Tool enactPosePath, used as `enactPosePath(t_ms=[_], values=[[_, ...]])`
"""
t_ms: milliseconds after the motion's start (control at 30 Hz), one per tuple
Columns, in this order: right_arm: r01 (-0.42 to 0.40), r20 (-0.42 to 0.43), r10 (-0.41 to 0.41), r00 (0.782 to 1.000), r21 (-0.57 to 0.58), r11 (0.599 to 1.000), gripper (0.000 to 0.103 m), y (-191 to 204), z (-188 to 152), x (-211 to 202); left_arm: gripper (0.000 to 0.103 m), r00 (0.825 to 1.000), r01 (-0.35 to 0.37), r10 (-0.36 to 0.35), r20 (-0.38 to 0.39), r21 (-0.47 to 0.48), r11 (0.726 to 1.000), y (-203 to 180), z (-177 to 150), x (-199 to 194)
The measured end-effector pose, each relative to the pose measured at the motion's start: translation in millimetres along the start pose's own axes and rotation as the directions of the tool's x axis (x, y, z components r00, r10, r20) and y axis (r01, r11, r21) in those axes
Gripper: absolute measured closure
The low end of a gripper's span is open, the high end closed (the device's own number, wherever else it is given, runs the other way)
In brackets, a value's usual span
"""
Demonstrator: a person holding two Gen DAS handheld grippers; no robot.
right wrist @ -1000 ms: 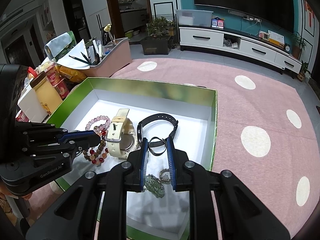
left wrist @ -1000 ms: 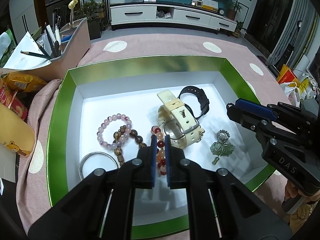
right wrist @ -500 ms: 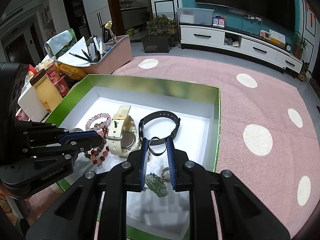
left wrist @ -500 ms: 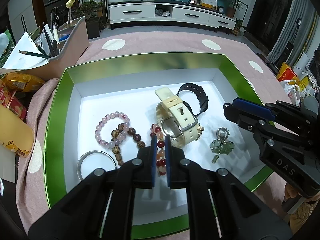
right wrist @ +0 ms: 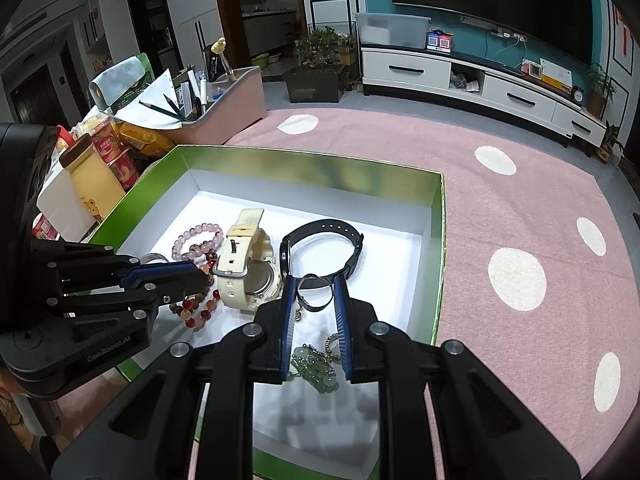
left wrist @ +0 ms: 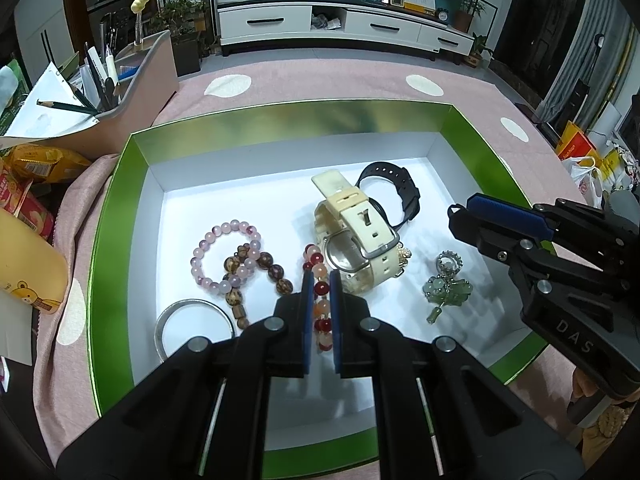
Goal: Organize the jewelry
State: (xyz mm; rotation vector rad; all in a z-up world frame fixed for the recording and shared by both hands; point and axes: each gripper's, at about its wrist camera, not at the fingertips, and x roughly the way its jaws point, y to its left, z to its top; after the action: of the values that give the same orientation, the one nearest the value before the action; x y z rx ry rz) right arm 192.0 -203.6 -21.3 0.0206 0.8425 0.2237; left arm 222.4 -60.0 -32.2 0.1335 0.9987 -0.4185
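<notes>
A green box (left wrist: 112, 240) with a white floor holds the jewelry. In it lie a cream watch (left wrist: 352, 232), a black watch (left wrist: 400, 188), a pink bead bracelet (left wrist: 224, 252), a brown bead bracelet (left wrist: 256, 272), a red bead bracelet (left wrist: 320, 292), a silver bangle (left wrist: 192, 320) and a green jade pendant (left wrist: 446, 292). My left gripper (left wrist: 320, 276) hovers over the red bracelet, jaws nearly together, nothing held. My right gripper (right wrist: 314, 280) hangs above the jade pendant (right wrist: 314, 368) and a small dark ring (right wrist: 316, 292), jaws slightly apart and empty.
The box (right wrist: 438, 280) rests on a pink cloth with white dots (right wrist: 516, 276). A pink pen holder (left wrist: 140, 76) and snack packs (left wrist: 36, 160) stand to the left, with a yellow bottle (left wrist: 24, 264). A white TV cabinet (left wrist: 344, 24) is far behind.
Both grippers have drawn back and up a little from the box; the jewelry looks smaller. Nothing was picked up and the jaws have not changed.
</notes>
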Motion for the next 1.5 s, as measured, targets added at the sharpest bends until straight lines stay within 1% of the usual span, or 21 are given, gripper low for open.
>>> enactPosePath(t_ms=[500, 867, 967, 1133, 1200, 1233, 1267, 1300, 1333, 1400, 1467, 1500], values=[[-0.002, -0.006, 0.002, 1.0, -0.004, 1.0, 0.084, 1, -1, -2, 0.096, 1.0, -0.013, 0.013, -0.005, 0.005, 1.0, 1, 0, 0], [-0.002, 0.008, 0.002, 1.0, 0.005, 1.0, 0.084, -1, -1, -10, 0.096, 1.0, -0.022, 0.021, 0.005, 0.01, 1.0, 0, 0, -7], [-0.001, 0.012, 0.001, 1.0, 0.005, 1.0, 0.084, -1, -1, -13, 0.091, 1.0, -0.023, 0.023, 0.008, 0.011, 1.0, -1, 0, -9], [0.003, 0.023, -0.003, 1.0, 0.011, 1.0, 0.082, -2, -1, -21, 0.077, 0.999, -0.031, 0.031, 0.025, 0.015, 0.999, -2, -1, -17], [0.006, 0.03, -0.006, 1.0, 0.015, 1.0, 0.082, -3, -1, -27, 0.075, 0.999, -0.038, 0.038, 0.036, 0.015, 0.999, -2, -1, -23], [0.008, 0.034, -0.009, 0.999, 0.017, 1.0, 0.079, -3, -1, -30, 0.072, 0.998, -0.04, 0.039, 0.041, 0.014, 0.999, -3, -1, -26], [0.012, 0.039, -0.012, 0.999, 0.019, 1.0, 0.075, -3, -1, -33, 0.07, 0.998, -0.042, 0.042, 0.045, 0.014, 0.999, -3, -1, -28], [0.017, 0.047, -0.018, 0.999, 0.022, 1.0, 0.063, -3, -1, -36, 0.066, 0.997, -0.049, 0.048, 0.053, 0.015, 0.999, -3, -1, -32], [0.025, 0.058, -0.026, 0.998, 0.023, 0.999, 0.058, -3, -1, -40, 0.06, 0.997, -0.055, 0.055, 0.059, 0.014, 0.998, -3, -1, -35], [0.03, 0.068, -0.032, 0.997, 0.026, 0.999, 0.057, -3, -1, -49, 0.052, 0.996, -0.064, 0.063, 0.071, 0.012, 0.998, -3, -2, -42], [0.036, 0.075, -0.039, 0.996, 0.035, 0.999, 0.048, -4, 0, -55, 0.048, 0.993, -0.078, 0.077, 0.085, 0.009, 0.997, -3, -2, -50], [0.042, 0.084, -0.045, 0.995, 0.04, 0.998, 0.041, -4, 0, -61, 0.041, 0.992, -0.085, 0.084, 0.09, 0.006, 0.996, -3, -2, -54]])
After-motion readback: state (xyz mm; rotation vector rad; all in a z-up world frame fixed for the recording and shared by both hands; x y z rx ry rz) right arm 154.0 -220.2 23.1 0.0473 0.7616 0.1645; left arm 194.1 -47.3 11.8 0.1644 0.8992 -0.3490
